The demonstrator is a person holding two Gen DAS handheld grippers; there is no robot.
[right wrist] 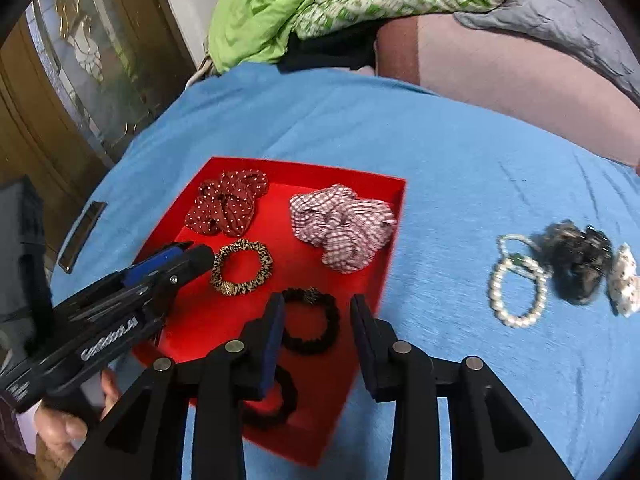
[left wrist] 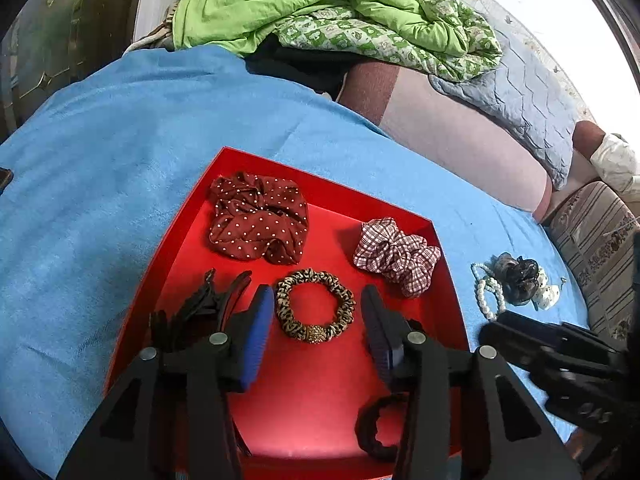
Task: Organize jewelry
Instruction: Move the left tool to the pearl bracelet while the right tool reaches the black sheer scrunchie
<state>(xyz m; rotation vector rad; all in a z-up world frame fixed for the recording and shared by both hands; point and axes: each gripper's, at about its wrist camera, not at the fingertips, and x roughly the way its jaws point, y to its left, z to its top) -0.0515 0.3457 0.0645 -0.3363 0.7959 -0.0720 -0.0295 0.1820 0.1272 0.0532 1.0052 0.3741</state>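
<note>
A red tray lies on a blue cloth. In it are a dotted maroon scrunchie, a checked scrunchie, a leopard hair tie, black hair ties and a black claw clip. My left gripper is open, its jaws either side of the leopard tie, empty. My right gripper is open and empty over a black tie at the tray's right side. Pearl bracelets, a dark clip and a white piece lie on the cloth right of the tray.
The blue cloth covers a bed. A green quilt and a grey quilted cover lie behind. A dark phone-like object lies left of the tray. A wooden door stands at the left.
</note>
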